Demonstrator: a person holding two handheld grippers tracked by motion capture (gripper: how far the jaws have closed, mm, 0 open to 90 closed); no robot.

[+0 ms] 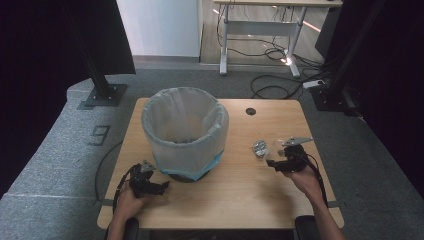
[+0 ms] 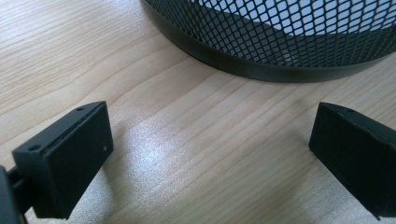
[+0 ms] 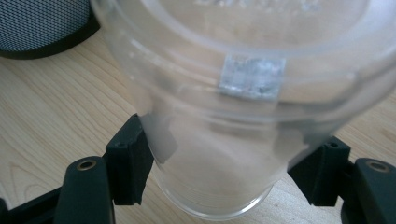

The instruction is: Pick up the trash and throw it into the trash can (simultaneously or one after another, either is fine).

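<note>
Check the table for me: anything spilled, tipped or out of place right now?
Nothing spilled or tipped. The lined mesh bin stands upright. The right gripper is clamped on a clear plastic cup, apparently empty. One stray item: a small crumpled silvery scrap lies loose on the table beside that gripper. The left gripper rests open near the bin's base.

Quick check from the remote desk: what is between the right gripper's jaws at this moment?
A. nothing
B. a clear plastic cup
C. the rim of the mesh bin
B: in the right gripper view the right gripper has both jaws pressed against a clear plastic cup.
</note>
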